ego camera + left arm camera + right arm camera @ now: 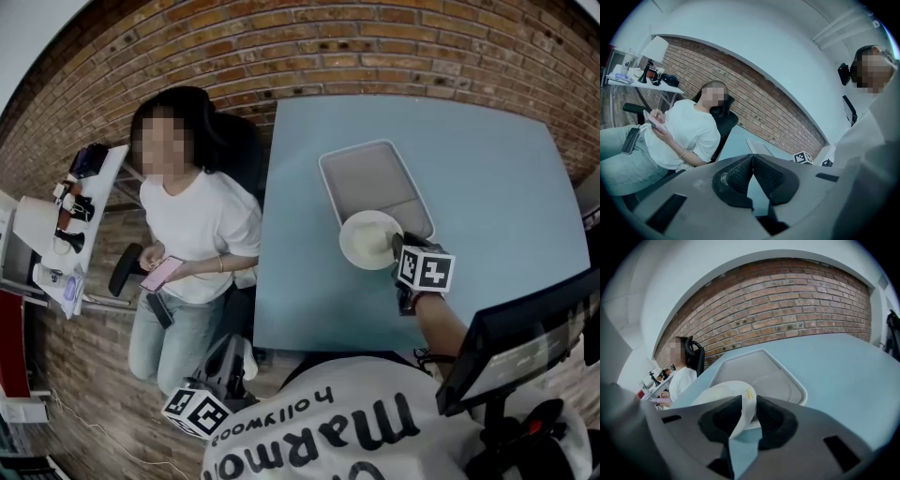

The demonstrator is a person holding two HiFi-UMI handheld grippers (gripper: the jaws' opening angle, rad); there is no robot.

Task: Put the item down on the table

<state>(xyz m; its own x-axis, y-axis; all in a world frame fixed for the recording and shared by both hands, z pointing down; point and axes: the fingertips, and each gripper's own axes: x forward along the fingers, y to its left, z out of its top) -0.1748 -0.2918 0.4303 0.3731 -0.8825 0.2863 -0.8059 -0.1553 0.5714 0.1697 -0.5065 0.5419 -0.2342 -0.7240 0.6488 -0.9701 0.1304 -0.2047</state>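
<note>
A white plate [368, 239] overlaps the near corner of the pale tray [375, 178] on the light blue table [497, 178]. My right gripper [400, 247] is shut on its near rim. In the right gripper view the plate [723, 392] is tilted, its edge pinched between the dark pads of that gripper [747, 420], with the tray [764, 371] just behind it. Whether the plate touches the tray I cannot tell. My left gripper [197, 411] stays low at the left, off the table. Its jaws [752, 164] are pressed together with nothing between them.
A person [192, 234] sits in a black chair at the table's left edge, holding a phone. A small side desk [80, 225] with a lamp stands further left. A dark monitor [525, 337] is at my right. A brick wall [375, 47] runs behind the table.
</note>
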